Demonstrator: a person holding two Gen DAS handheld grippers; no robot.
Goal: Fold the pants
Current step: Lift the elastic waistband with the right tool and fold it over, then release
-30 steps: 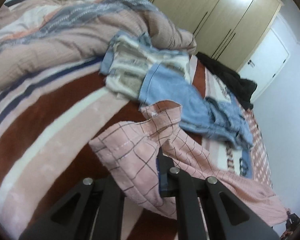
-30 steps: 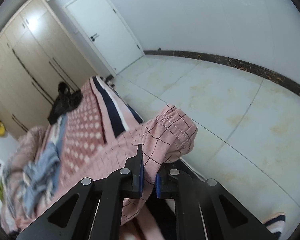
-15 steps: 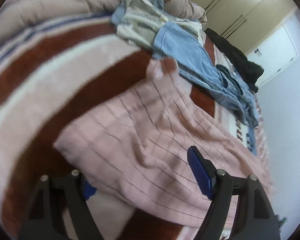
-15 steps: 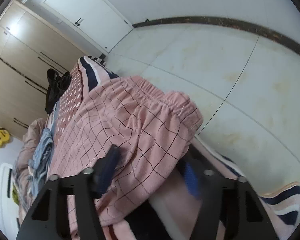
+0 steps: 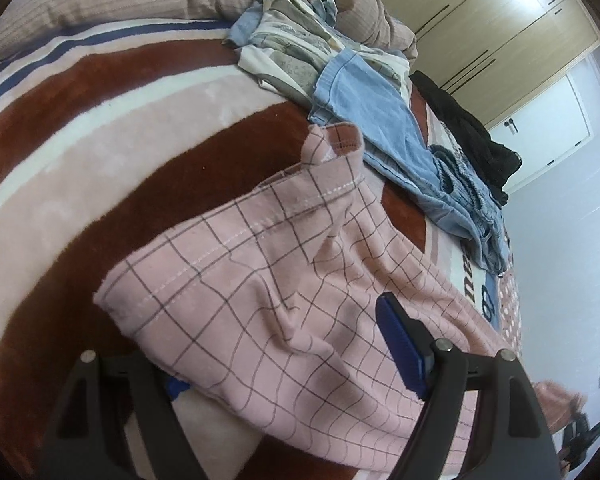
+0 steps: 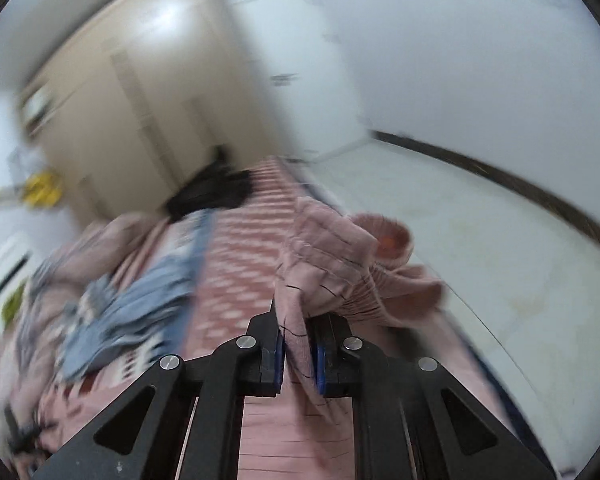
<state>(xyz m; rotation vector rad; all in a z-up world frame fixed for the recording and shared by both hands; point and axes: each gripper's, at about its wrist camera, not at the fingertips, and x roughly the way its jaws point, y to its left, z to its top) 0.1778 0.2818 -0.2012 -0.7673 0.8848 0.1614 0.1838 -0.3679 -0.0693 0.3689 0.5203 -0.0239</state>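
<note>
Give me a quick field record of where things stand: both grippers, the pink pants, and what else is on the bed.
left gripper: open, jaws straddling the hem end of the pants, not pressing
right gripper: shut on the waistband, which it holds bunched and raised
pink checked pants: leg end lies flat on the blanket, hem corner turned up
striped blanket: under the pants
blue garments: heaped beyond the hem, touching it
black garment: farther back, near the wardrobe
view quality: right wrist view motion-blurred

Striped bed (image 5: 100, 128) under pink pants (image 5: 284, 292), clothes (image 5: 380, 120).
</note>
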